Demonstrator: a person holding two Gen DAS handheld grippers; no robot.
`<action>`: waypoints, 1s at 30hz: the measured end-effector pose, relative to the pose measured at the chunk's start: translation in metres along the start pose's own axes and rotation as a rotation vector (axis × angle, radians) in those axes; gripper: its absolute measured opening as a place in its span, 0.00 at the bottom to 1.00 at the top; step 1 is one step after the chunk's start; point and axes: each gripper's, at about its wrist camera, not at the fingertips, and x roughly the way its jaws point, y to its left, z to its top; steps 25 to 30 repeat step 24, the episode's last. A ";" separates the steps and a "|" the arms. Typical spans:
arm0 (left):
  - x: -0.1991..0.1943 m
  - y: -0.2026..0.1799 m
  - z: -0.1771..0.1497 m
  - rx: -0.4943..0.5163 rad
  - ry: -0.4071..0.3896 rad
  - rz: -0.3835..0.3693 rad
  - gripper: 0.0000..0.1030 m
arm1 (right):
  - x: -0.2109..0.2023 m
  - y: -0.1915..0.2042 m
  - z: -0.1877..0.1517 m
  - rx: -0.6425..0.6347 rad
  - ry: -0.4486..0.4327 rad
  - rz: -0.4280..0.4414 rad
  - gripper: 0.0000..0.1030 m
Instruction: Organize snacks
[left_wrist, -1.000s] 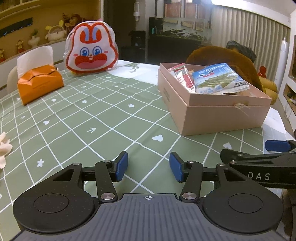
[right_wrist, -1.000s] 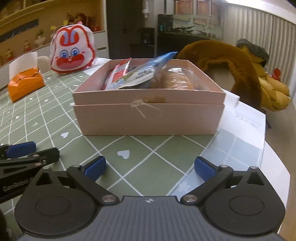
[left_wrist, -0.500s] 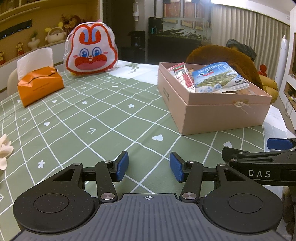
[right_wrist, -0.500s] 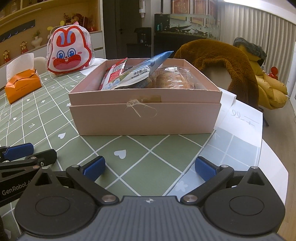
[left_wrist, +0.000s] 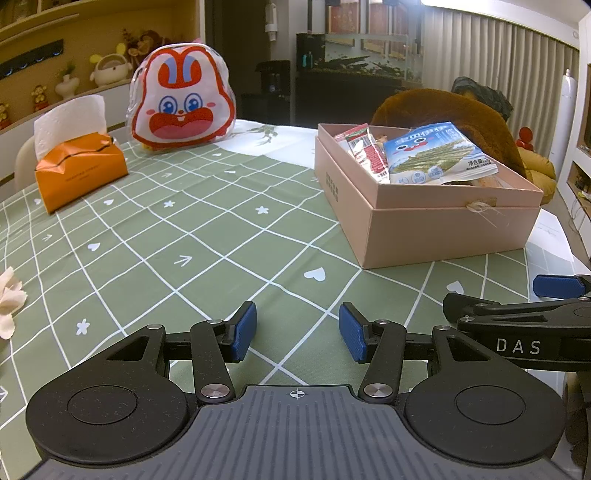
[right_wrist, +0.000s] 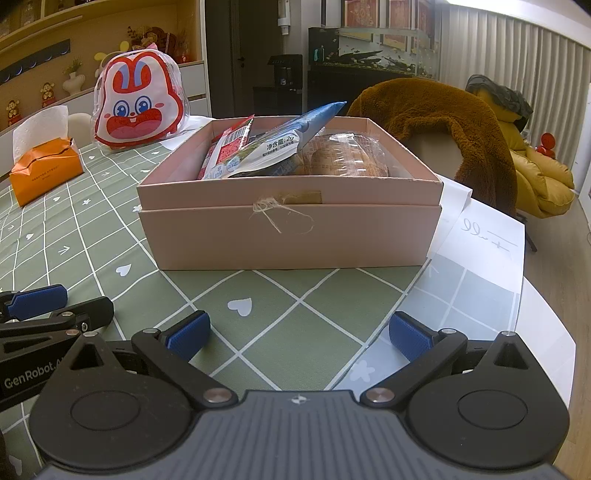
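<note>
A home living room: figurine shelves (left_wrist: 55, 81), armchair (right_wrist: 535, 173), curtains (left_wrist: 498, 62).

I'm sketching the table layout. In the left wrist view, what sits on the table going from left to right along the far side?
Orange tissue box → rabbit-face bag → pink box with snack packets in it.

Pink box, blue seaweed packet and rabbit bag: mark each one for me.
pink box (right_wrist: 288, 236), right wrist view, on its front wall.
blue seaweed packet (left_wrist: 432, 155), left wrist view, on its printed face.
rabbit bag (left_wrist: 181, 99), left wrist view, on the rabbit's face.
</note>
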 end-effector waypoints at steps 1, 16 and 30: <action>0.000 0.000 0.000 -0.001 0.000 0.000 0.54 | 0.000 0.000 0.000 0.000 0.000 0.000 1.00; 0.000 0.000 0.000 0.000 0.000 0.000 0.54 | 0.000 0.000 0.000 0.000 0.000 0.000 1.00; 0.000 0.000 -0.001 0.008 -0.001 -0.006 0.53 | 0.000 0.000 0.000 0.000 0.000 0.000 1.00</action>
